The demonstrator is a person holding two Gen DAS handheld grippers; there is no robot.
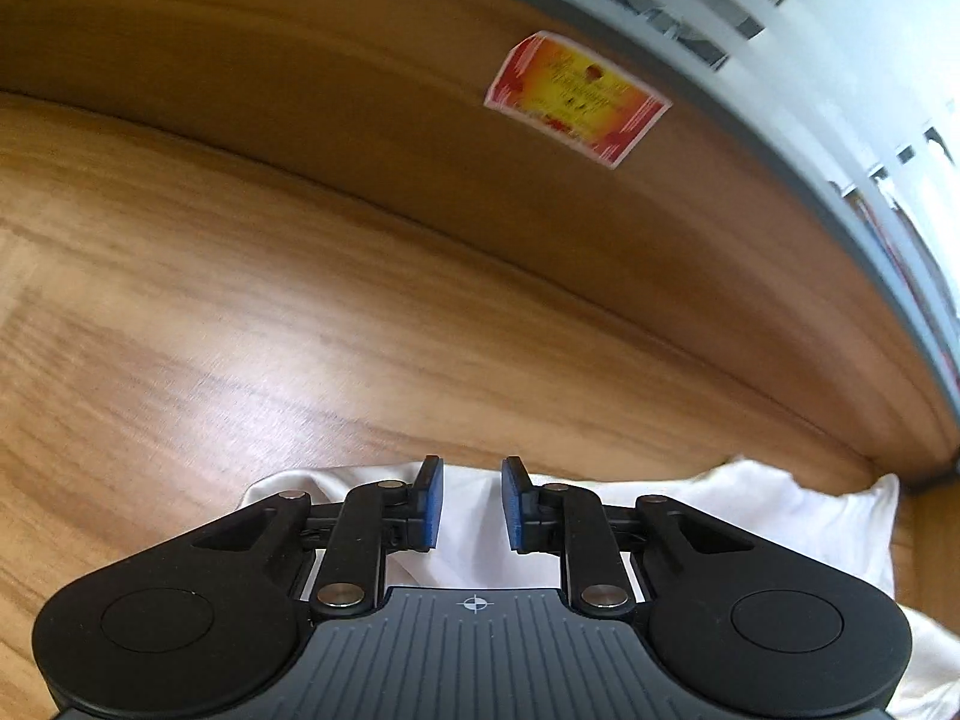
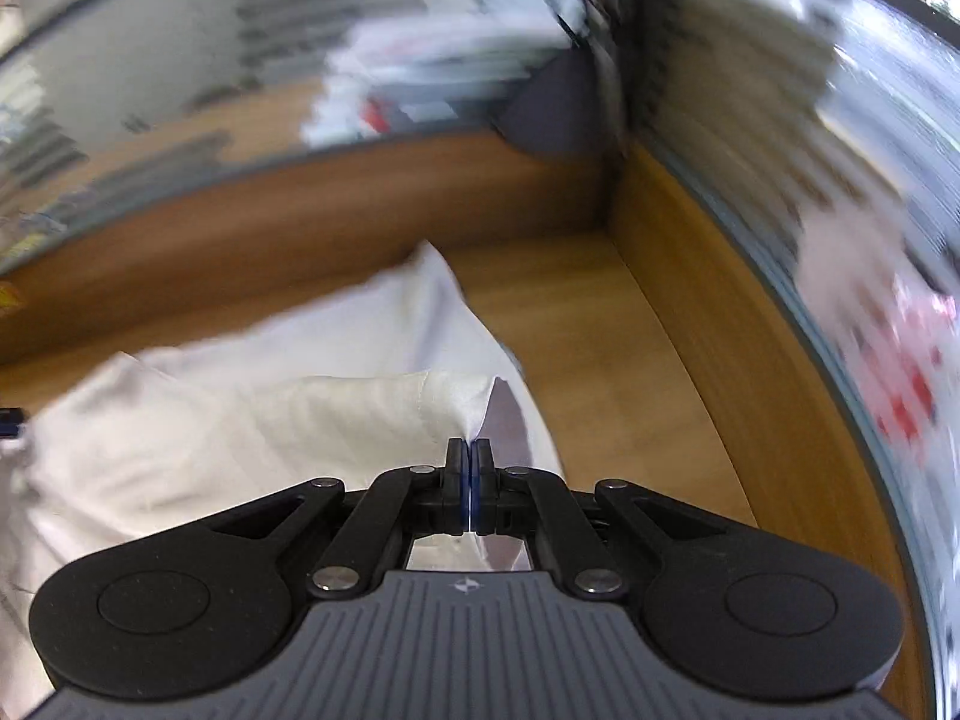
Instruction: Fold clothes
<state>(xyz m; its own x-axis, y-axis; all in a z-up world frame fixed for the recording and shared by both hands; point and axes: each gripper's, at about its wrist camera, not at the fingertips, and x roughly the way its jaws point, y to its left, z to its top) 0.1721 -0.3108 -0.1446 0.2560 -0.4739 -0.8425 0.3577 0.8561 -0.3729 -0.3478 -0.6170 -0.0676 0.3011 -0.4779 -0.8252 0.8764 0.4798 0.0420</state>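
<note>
A white garment (image 1: 750,516) lies on the wooden table (image 1: 240,312), mostly under and to the right of my left gripper (image 1: 472,501). The left gripper is open, its blue pads apart, with white cloth showing in the gap below them. In the right wrist view the same white garment (image 2: 240,420) spreads to the left, with a fold raised in front. My right gripper (image 2: 468,480) is shut on an edge of the white garment, which rises just beyond the pads. This view is blurred.
A raised wooden rim (image 1: 420,138) bounds the table, carrying a red and yellow sticker (image 1: 576,99). In the right wrist view the rim forms a corner (image 2: 612,222) ahead. Beyond it are blurred shelves and clutter (image 2: 420,60).
</note>
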